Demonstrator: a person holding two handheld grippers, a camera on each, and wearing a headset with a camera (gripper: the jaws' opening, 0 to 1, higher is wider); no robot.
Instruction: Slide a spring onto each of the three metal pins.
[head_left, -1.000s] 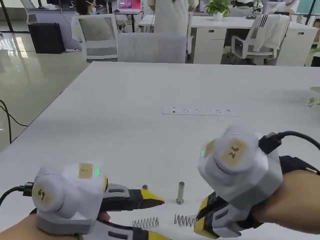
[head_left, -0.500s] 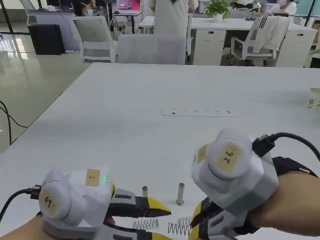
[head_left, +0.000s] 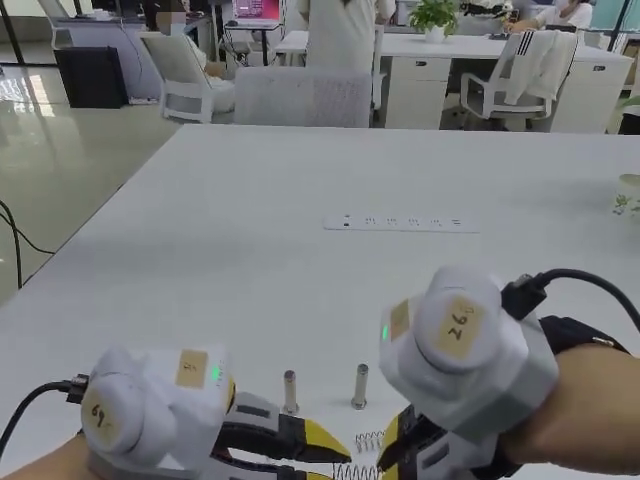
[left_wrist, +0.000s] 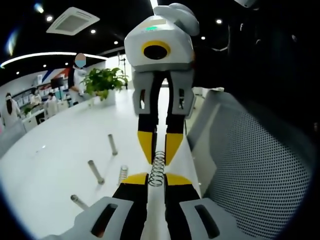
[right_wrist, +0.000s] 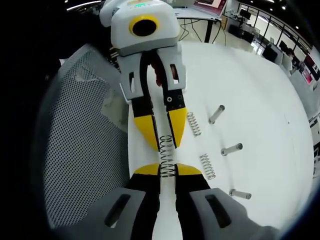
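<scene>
- Lower centre of the left gripper view: the left tool is clamped on the near end of a spring, pinching it between the yellow tips.
- Just above it in that frame, the right tool reaches in from the top, its jaws drawn in on the spring's far end, so the coil spans both tools.
- At the left of the same frame, three metal pins stand bare on the white table.
- Right of centre in the right gripper view, two loose springs lie flat among the pins.
- Bottom centre of the head view, two pins stand upright just above the meeting tools.
</scene>
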